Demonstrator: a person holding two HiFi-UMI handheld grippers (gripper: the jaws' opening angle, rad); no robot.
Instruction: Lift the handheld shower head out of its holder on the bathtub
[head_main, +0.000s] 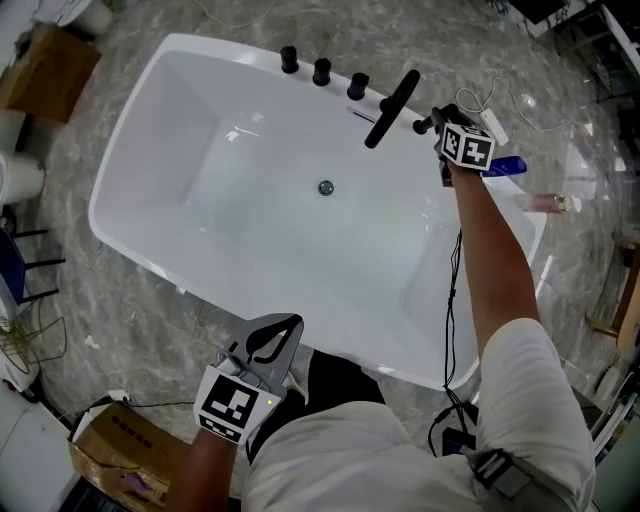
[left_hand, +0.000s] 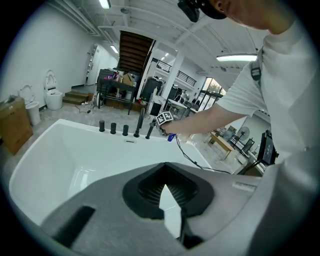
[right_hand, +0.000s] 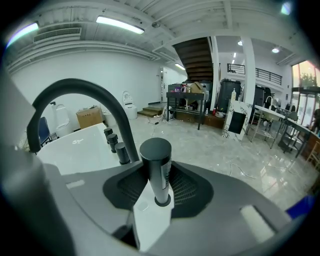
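The handheld shower head (right_hand: 156, 165) is a black upright cylinder standing in its holder on the far rim of the white bathtub (head_main: 130, 150). My right gripper (right_hand: 156, 187) is shut on it, with a ribbed pad against each side. In the head view that gripper (head_main: 437, 122) reaches the shower head (head_main: 424, 125) at the tub's far right corner, beside the curved black spout (head_main: 392, 108). My left gripper (head_main: 285, 325) hovers at the tub's near edge, shut with nothing in it. The left gripper view shows its fingertips (left_hand: 165, 192) meeting over the white basin.
Three black knobs (head_main: 322, 71) line the rim left of the spout. The drain (head_main: 325, 187) sits mid-basin. A blue bottle (head_main: 505, 166) and a pink one (head_main: 545, 203) lie by the right rim. Cardboard boxes (head_main: 50, 65) (head_main: 115, 440) stand on the marble floor.
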